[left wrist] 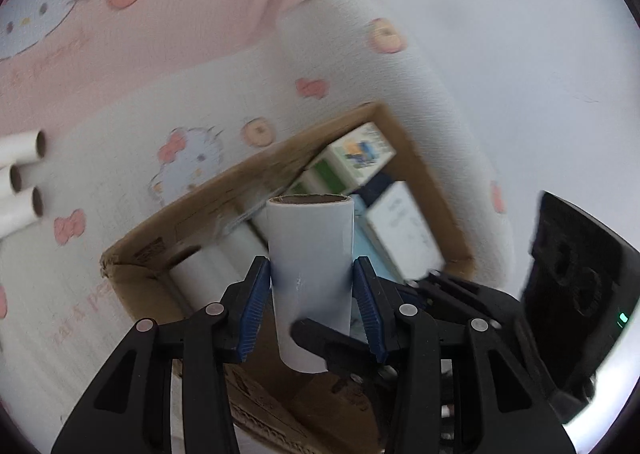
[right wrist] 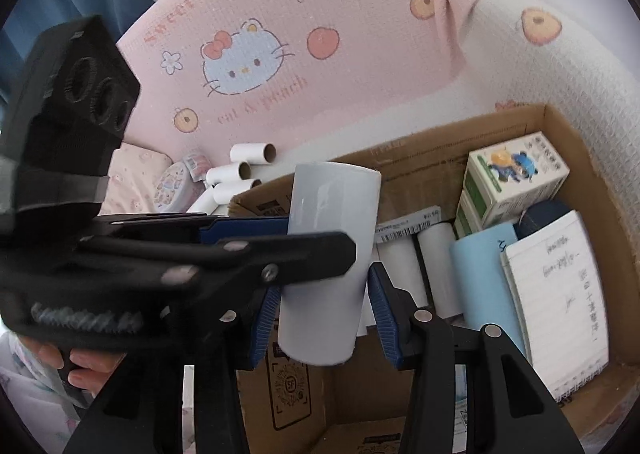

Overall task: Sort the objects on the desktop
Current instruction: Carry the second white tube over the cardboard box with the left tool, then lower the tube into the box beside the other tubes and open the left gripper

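Observation:
My left gripper (left wrist: 311, 286) is shut on a white paper tube (left wrist: 310, 266) with a cardboard core, held upright above the near edge of a brown cardboard box (left wrist: 280, 170). In the right wrist view the same tube (right wrist: 332, 230) stands between the fingers of my right gripper (right wrist: 320, 318), whose blue pads sit close to its sides with small gaps; the left gripper (right wrist: 288, 242) crosses in front from the left. The box (right wrist: 560, 126) holds white rolls (right wrist: 436, 254), a light blue roll (right wrist: 484, 278), small printed cartons (right wrist: 516, 170) and a lined notepad (right wrist: 560, 294).
The box sits on a pink and white Hello Kitty covered sofa (right wrist: 360, 54). Several empty white tubes (right wrist: 244, 170) and a tape roll (right wrist: 172, 182) lie on the seat left of the box; the tubes also show in the left wrist view (left wrist: 20, 174).

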`<action>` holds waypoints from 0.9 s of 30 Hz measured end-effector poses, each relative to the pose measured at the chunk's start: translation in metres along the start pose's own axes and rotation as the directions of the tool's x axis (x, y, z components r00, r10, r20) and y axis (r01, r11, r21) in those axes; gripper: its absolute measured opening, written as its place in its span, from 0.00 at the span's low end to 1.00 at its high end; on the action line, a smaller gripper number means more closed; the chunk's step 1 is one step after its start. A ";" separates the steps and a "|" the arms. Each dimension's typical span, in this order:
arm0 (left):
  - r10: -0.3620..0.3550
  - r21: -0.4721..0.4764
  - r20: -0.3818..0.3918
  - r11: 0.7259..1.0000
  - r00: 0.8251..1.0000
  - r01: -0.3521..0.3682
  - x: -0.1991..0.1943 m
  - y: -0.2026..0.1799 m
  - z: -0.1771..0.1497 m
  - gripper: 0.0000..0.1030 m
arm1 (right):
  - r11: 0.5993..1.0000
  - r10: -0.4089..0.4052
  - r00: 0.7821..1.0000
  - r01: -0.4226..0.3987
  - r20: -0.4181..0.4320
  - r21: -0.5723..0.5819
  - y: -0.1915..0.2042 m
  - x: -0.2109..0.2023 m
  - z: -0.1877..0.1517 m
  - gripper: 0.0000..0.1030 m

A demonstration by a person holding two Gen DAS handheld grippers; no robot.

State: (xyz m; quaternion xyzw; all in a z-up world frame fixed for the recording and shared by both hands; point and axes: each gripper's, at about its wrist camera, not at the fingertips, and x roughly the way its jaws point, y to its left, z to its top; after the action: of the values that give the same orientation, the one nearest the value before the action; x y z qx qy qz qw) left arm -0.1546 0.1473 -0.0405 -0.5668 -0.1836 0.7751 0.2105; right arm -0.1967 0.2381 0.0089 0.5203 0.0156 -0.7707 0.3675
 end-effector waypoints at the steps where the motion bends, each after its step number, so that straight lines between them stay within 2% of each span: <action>1: 0.018 -0.011 -0.013 1.000 1.000 -0.018 0.005 0.002 0.001 0.45 | 1.000 0.004 1.000 -0.004 -0.012 -0.003 -0.002 0.002 0.000 0.41; 3: 0.032 -0.053 -0.069 0.998 0.997 -0.036 0.017 0.007 0.002 0.45 | 1.000 0.002 0.999 -0.003 -0.037 -0.013 -0.004 0.008 0.002 0.40; 5: 0.027 -0.091 -0.111 0.995 0.993 -0.037 0.026 0.012 0.001 0.45 | 0.999 -0.030 0.997 0.028 -0.077 -0.031 -0.007 0.016 0.005 0.33; 6: 0.044 -0.099 -0.128 0.993 0.991 -0.056 0.031 0.013 0.002 0.45 | 0.999 -0.037 0.995 0.034 -0.097 -0.041 -0.009 0.021 0.006 0.33; 8: 0.071 -0.097 -0.134 0.992 0.988 -0.085 0.034 0.012 0.005 0.45 | 0.999 -0.023 0.993 0.020 -0.112 -0.031 -0.015 0.026 0.008 0.32; 12: 0.064 -0.156 -0.151 0.984 0.986 -0.088 0.042 0.019 0.011 0.45 | 1.000 0.001 0.992 -0.002 -0.123 -0.006 -0.026 0.030 0.011 0.32; 16: 0.067 -0.156 -0.159 0.984 0.985 -0.092 0.041 0.020 0.010 0.45 | 0.999 0.012 0.994 -0.016 -0.106 -0.035 -0.030 0.030 0.008 0.33; 20: 0.070 -0.156 -0.161 0.983 0.985 -0.095 0.045 0.020 0.012 0.44 | 1.000 0.025 0.994 -0.027 -0.108 -0.016 -0.036 0.033 0.007 0.34; 24: 0.079 -0.155 -0.152 0.983 0.985 -0.103 0.047 0.021 0.013 0.44 | 0.998 -0.004 0.995 -0.002 -0.104 -0.066 -0.029 0.036 0.006 0.34; 27: 0.084 -0.150 -0.159 0.983 0.984 -0.108 0.047 0.020 0.014 0.43 | 0.995 -0.034 0.990 0.020 -0.136 -0.101 -0.028 0.042 0.008 0.37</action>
State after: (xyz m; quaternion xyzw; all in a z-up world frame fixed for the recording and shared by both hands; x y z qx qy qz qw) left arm -0.1827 0.1545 -0.0850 -0.6471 -0.2003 0.7220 0.1408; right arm -0.2271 0.2319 -0.0317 0.5533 0.0862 -0.7361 0.3804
